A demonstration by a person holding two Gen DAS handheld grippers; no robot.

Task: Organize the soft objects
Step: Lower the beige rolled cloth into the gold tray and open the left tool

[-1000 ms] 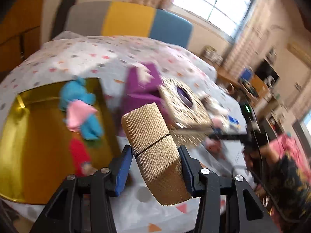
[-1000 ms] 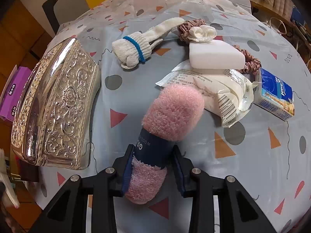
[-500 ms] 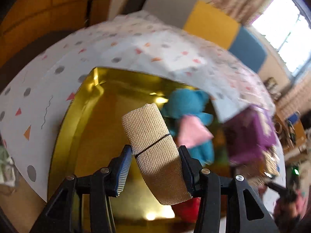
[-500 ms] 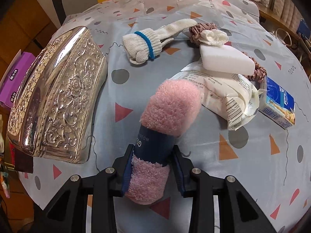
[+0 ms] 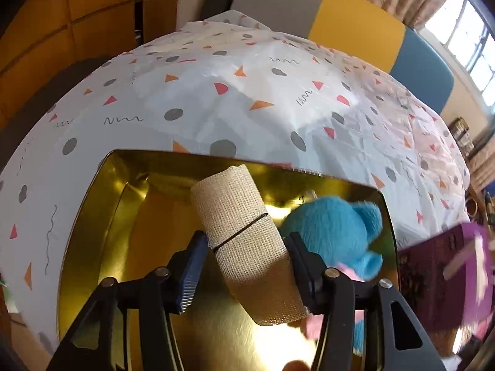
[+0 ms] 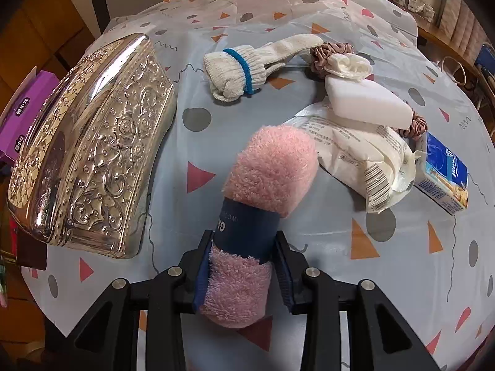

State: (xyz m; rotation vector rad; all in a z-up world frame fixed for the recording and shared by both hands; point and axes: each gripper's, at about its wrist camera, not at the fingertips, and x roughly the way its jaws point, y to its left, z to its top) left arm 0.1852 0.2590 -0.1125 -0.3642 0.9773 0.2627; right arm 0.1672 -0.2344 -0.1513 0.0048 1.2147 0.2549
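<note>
A tan elastic bandage roll (image 5: 238, 225) stands between the jaws of my left gripper (image 5: 246, 244), just above the gold tray (image 5: 92, 204). The jaws are opening: the left pad shows a thin gap, and the roll leans on the right pad. A blue and pink plush toy (image 5: 334, 225) lies in the tray to the right of the roll. My right gripper (image 6: 244, 247) is shut on a rolled pink towel (image 6: 269, 170) with a navy paper band, held over the patterned tablecloth (image 6: 402, 262).
An embossed silver lid (image 6: 102, 142) lies left of the towel. Beyond it are a white glove (image 6: 244, 65), a scrunchie (image 6: 328, 52), a white sponge (image 6: 365, 99), a plastic packet (image 6: 365, 154) and a blue tissue pack (image 6: 442, 176). A purple box (image 5: 439, 278) sits right of the tray.
My left gripper swung left with the bandage roll and came down low over the gold tray; its jaws have widened. The right gripper and the towel have hardly moved.
</note>
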